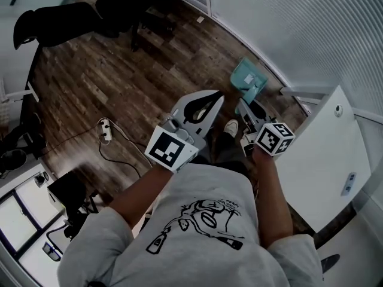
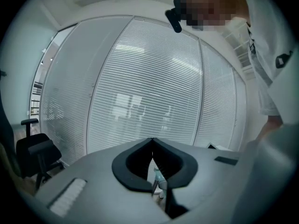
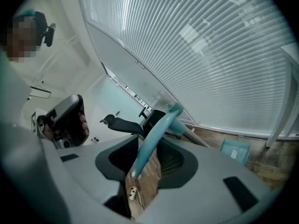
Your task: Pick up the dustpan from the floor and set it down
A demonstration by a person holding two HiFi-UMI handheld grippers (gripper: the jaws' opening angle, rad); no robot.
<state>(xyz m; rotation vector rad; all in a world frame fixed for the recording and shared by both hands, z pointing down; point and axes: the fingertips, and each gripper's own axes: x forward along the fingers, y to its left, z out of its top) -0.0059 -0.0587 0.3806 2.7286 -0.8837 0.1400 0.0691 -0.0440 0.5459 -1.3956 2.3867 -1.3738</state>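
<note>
The teal dustpan (image 1: 248, 79) has a long handle; its pan sits low near the wall of blinds, and I cannot tell whether it touches the floor. In the right gripper view the pan (image 3: 236, 149) lies far down at the right. Its teal handle grip (image 3: 154, 136) runs up between the jaws. My right gripper (image 3: 149, 148) is shut on that handle; in the head view the right gripper (image 1: 245, 113) is just short of the pan. The left gripper (image 1: 206, 103) is beside it at the left, holding nothing. Its tips (image 2: 152, 143) meet.
A white cabinet (image 1: 326, 154) stands close at the right. A power strip (image 1: 105, 130) with its cable lies on the wood floor at the left. Black office chairs (image 1: 60, 23) stand at the far left. Slatted blinds (image 1: 299, 23) close off the far side. My shoe (image 1: 231, 127) is below the grippers.
</note>
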